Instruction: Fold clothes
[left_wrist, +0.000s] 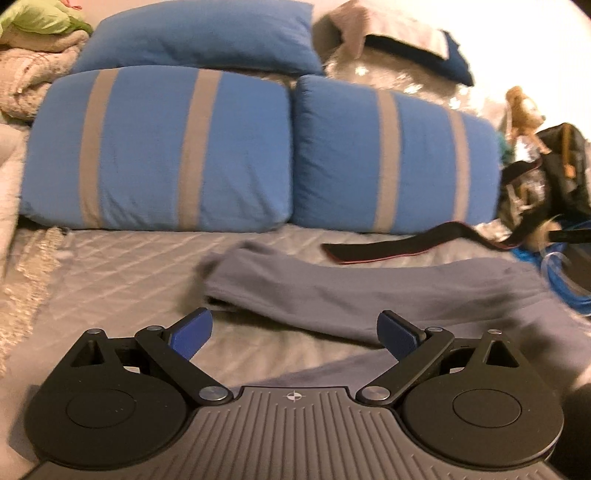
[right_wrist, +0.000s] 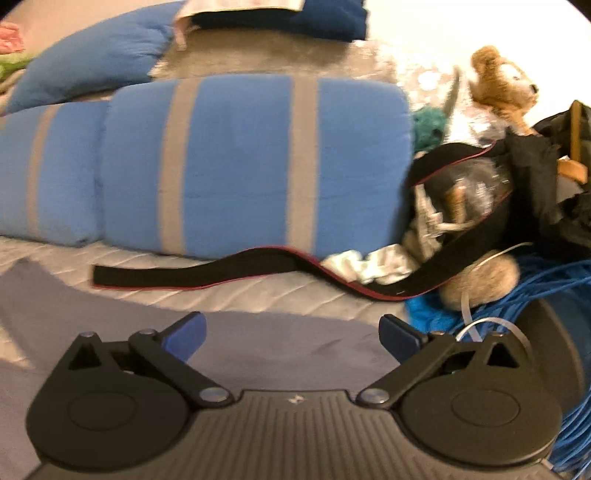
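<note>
A grey garment (left_wrist: 332, 291) is lying rumpled on the quilted bedcover (left_wrist: 122, 266), before both grippers. The left gripper (left_wrist: 294, 330) and right gripper (right_wrist: 291, 334) are hovering over it, fingers spread, grasping nothing. Only the right view is showing the teddy bear (right_wrist: 498, 81) clearly, above blue cables (right_wrist: 554, 295).

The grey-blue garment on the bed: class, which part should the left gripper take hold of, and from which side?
Probably the rumpled far end of the grey-blue garment, coming in low from the near side. There the cloth lifts in a fold off the quilted bedspread, giving an edge to pinch. The left gripper has its jaws wide open already.
</note>
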